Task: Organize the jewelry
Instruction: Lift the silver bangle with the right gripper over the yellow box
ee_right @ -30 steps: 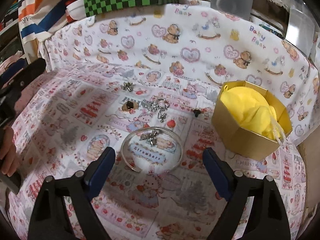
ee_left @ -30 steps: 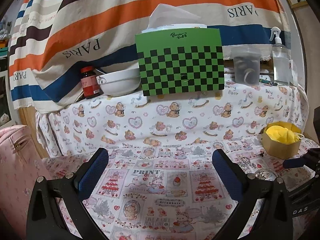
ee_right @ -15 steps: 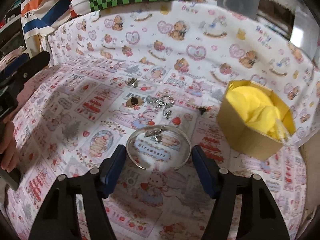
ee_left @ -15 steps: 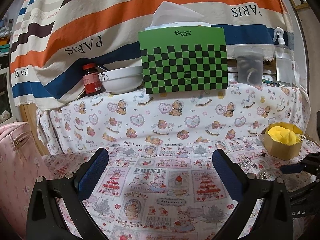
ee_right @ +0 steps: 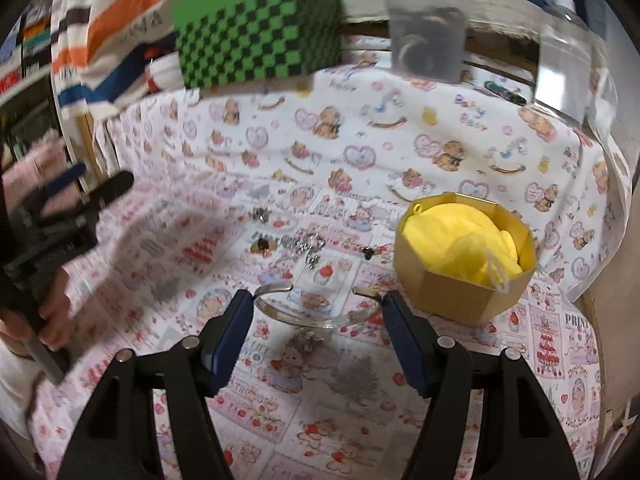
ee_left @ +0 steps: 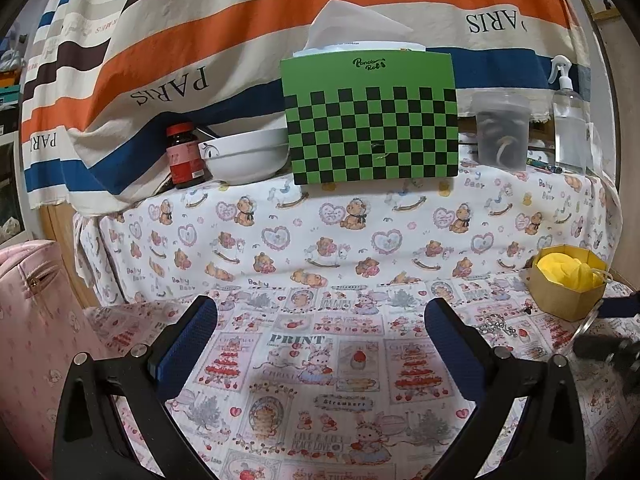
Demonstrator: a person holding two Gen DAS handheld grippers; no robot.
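My right gripper (ee_right: 317,300) is shut on a silver open bangle (ee_right: 320,322), its pads pressing the two sides, and holds it just above the printed cloth. A small silver charm (ee_right: 310,334) lies under it. Beyond it lie a silver chain (ee_right: 304,244), a brown piece (ee_right: 262,245), a small star-shaped piece (ee_right: 261,214) and a dark stud (ee_right: 368,252). To the right stands a gold octagonal box (ee_right: 460,292) holding a yellow pouch (ee_right: 456,240). My left gripper (ee_left: 320,312) hovers open over bare cloth, well to the left of the box (ee_left: 568,300).
A raised ledge at the back carries a green checkered box (ee_left: 372,120), a white bowl (ee_left: 244,156), a red-capped jar (ee_left: 184,156), a clear tub (ee_left: 502,136) and a spray bottle (ee_left: 568,120). A pink bag (ee_left: 28,320) stands at the left. A hand (ee_right: 52,312) grips the left tool.
The right gripper's jaws narrowed onto the bangle and lifted it off the cloth, tilting the view up. The left gripper stayed where it was.
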